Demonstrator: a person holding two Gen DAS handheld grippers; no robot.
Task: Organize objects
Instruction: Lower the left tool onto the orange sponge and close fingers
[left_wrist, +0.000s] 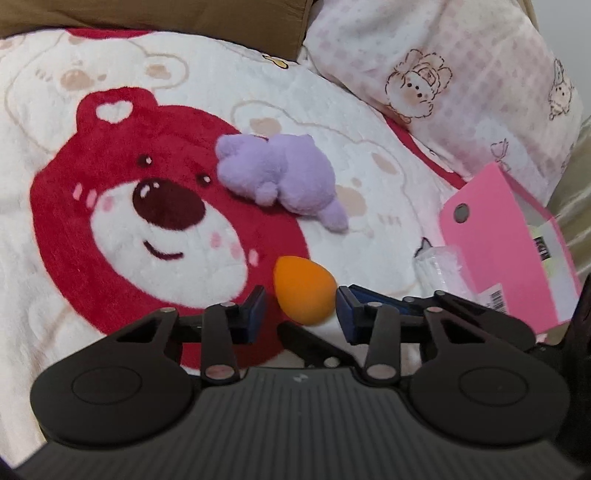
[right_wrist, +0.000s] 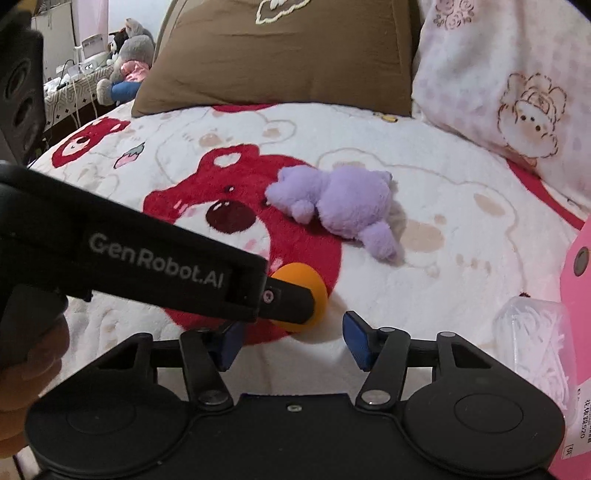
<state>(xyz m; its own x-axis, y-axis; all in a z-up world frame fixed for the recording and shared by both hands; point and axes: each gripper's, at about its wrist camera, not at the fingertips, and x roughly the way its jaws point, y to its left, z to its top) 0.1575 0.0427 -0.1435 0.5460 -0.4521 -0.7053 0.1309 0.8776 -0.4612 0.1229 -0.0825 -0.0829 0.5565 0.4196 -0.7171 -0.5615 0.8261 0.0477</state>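
An orange egg-shaped makeup sponge lies on the bear-print blanket. My left gripper is open, with its blue pads on either side of the sponge, close to it. In the right wrist view the left gripper's finger covers part of the sponge. My right gripper is open and empty, just in front of the sponge. A purple plush toy lies further back on the blanket; it also shows in the right wrist view.
A pink box stands open at the right, with a clear plastic packet beside it. A brown pillow and a pink patterned pillow lie at the back. Plush toys sit far left beyond the bed.
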